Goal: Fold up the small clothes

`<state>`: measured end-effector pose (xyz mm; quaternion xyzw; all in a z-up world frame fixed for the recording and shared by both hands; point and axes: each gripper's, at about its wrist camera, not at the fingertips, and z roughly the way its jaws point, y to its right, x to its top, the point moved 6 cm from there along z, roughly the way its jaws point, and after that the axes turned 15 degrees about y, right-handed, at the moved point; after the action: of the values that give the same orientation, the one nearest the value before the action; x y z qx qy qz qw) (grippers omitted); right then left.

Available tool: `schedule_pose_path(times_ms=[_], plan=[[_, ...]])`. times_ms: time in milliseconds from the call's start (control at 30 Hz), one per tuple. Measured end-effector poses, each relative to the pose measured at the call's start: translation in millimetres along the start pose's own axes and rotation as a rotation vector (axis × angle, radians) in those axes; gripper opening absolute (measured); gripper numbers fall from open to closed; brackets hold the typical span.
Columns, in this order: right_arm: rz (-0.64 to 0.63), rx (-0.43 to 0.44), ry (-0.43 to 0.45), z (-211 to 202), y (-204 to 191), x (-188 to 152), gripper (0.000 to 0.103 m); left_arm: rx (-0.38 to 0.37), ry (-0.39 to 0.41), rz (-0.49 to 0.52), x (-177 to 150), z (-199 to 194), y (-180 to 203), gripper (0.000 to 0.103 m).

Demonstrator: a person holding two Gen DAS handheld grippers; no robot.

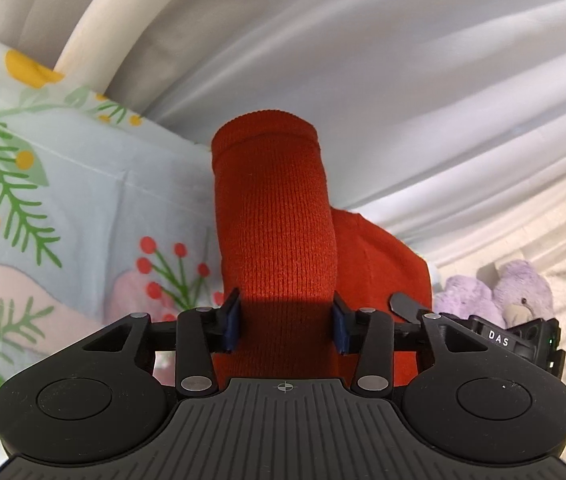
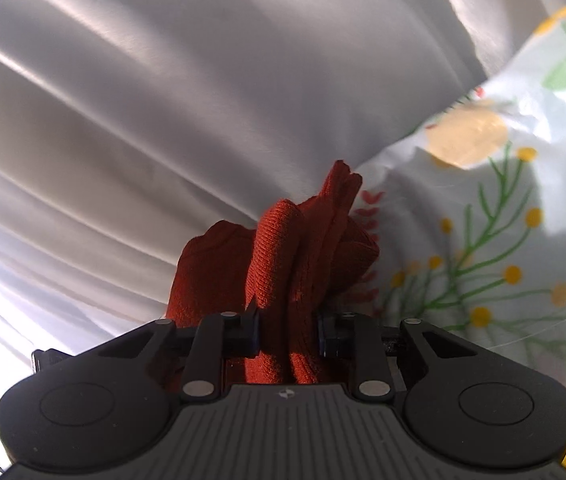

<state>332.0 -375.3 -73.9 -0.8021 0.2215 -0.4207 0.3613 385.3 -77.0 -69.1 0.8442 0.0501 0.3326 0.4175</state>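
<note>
White curtain (image 1: pixel 403 80) close ahead, purple plush toy (image 1: pixel 499 292) right, floral bedding (image 1: pixel 43 200) left

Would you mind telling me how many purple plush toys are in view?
2. Both purple plush toys lie side by side at the right of the left wrist view: one nearer the red knit garment, the other right of it. More may be hidden.

We see the knit garment (image 1: pixel 275 232) lying on the floral sheet (image 1: pixel 43 200), curtain (image 1: pixel 403 80) behind, plush toy (image 1: pixel 503 292) at right.
</note>
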Motion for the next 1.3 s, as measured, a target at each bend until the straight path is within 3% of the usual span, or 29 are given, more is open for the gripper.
schedule_pose_path(times_ms=[267,533,700,833,900,1000,1067,1133,1200,1300], plan=[[-0.032,0.062,-0.015,-16.7,-54.8,-9.2,0.022,0.018,0.027,0.004,-1.6,-50.8,14.5,0.047],[-0.051,0.124,-0.094,-29.5,-106.1,-49.6,0.022,0.056,0.086,-0.018,-7.9,-127.7,6.4,0.047],[0.039,0.163,-0.174,-29.7,-119.5,-80.8,0.022,0.151,0.094,-0.021,-15.3,-159.3,-9.2,0.047],[0.132,0.088,-0.237,-17.7,-100.9,-107.1,0.023,0.285,0.084,-0.08,-26.9,-155.8,-42.4,0.049],[0.08,-0.015,-0.22,-14.2,-88.5,-114.6,0.027,0.364,0.131,-0.064,-27.3,-163.1,-52.6,0.05],[-0.112,-0.2,-0.08,-24.3,-76.7,-108.3,0.03,0.356,0.204,-0.066,-19.1,-173.3,-54.3,0.056],[-0.187,-0.185,-0.024,-28.2,-86.9,-106.0,0.03,0.361,0.216,-0.05,-13.3,-168.0,-48.1,0.062],[-0.232,-0.121,-0.057,-17.3,-110.9,-117.0,0.03,0.397,0.234,0.038,-9.3,-155.2,-38.2,0.074],[-0.346,-0.079,-0.081,2.0,-139.0,-136.5,0.03,0.446,0.262,0.142,-6.6,-137.5,-31.6,0.079],[-0.48,-0.153,-0.108,43.3,-153.1,-156.0,0.029,0.536,0.247,0.254,-6.8,-104.4,-32.2,0.079]])
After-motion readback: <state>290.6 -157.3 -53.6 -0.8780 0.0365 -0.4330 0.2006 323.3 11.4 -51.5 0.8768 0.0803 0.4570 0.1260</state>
